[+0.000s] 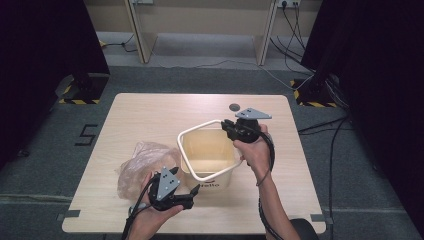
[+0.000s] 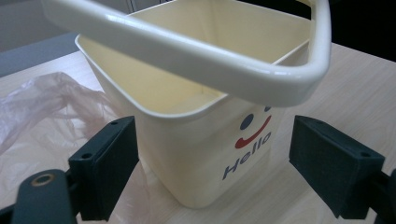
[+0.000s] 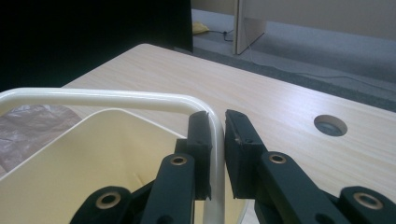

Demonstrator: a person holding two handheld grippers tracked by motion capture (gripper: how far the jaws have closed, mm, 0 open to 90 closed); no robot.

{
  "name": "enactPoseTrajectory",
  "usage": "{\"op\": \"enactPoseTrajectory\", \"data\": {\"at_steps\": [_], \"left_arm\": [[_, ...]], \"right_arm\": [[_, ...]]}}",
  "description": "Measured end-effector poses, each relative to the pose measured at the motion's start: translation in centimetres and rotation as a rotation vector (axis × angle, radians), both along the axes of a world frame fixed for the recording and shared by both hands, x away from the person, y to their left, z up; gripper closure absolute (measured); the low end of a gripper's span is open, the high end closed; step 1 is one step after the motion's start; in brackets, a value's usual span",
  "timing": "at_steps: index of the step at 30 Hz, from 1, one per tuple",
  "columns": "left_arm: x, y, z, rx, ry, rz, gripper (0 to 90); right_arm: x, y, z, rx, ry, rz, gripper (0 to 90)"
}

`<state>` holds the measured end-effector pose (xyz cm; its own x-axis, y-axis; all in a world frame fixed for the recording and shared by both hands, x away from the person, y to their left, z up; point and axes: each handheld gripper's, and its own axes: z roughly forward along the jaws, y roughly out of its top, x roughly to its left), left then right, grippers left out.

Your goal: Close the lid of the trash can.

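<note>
A cream plastic bin (image 1: pixel 207 160) printed with a smiley and "Hello" (image 2: pixel 205 154) stands on the wooden table (image 1: pixel 150 112). Its loose white rim ring (image 1: pixel 181 145) is tilted up off the bin's top (image 2: pixel 187 56). My right gripper (image 1: pixel 227 125) is shut on the ring's far right side, and its pads pinch the ring (image 3: pixel 116 99) from both sides (image 3: pixel 216 126). My left gripper (image 1: pixel 192 192) stands open just in front of the bin's near corner, with the corner between its wide jaws (image 2: pixel 215 140) but untouched. A crumpled clear plastic bag (image 1: pixel 142 162) lies left of the bin.
The table has a round cable hole (image 1: pixel 234 106) near its far edge (image 3: pixel 330 125). Bare tabletop lies to the right of the bin and behind it. Black stands and cables sit on the floor around the table.
</note>
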<state>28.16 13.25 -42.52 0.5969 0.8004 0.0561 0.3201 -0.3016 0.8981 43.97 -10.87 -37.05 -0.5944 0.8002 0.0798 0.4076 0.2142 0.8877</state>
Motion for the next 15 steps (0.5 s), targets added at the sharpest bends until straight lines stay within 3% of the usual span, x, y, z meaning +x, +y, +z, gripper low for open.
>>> {"op": "enactPoseTrajectory", "data": {"at_steps": [15], "left_arm": [[-0.23, -0.96, 0.44, 0.001, -0.017, -0.008, 14.7]], "right_arm": [[0.31, 0.36, -0.81, -0.010, 0.023, 0.002, 81.3]]}}
